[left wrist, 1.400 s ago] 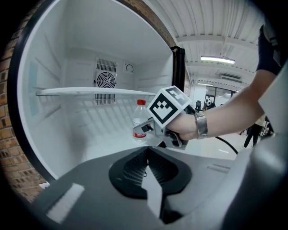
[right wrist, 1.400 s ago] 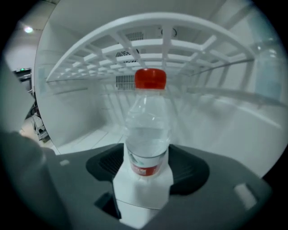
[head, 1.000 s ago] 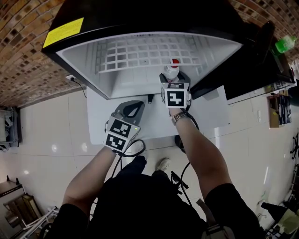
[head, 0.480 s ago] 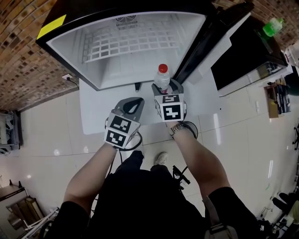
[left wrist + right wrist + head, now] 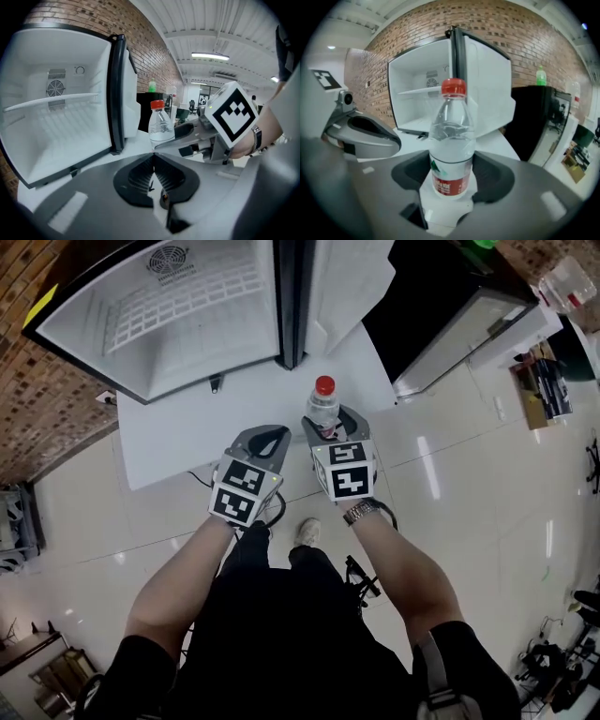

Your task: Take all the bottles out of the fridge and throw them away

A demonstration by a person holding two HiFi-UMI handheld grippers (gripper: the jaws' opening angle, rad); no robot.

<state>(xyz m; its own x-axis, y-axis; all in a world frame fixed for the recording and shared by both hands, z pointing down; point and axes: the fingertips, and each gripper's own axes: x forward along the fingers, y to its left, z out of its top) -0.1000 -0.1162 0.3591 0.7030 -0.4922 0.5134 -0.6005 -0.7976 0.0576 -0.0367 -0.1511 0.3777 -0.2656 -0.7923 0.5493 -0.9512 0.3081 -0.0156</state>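
Fridge (image 5: 169,324) stands open, beyond and to the left of the left gripper (image 5: 272,434), whose jaws are pressed together with nothing between them. Just to its right, the right gripper (image 5: 330,420) has its jaws clamped on a clear red-capped bottle (image 5: 323,399). The bottle stands upright between those jaws, outside the fridge, over the floor (image 5: 469,474).

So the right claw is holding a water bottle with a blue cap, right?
No, the cap is red, not blue. The right gripper view shows the right claw holding a clear water bottle with a red cap.
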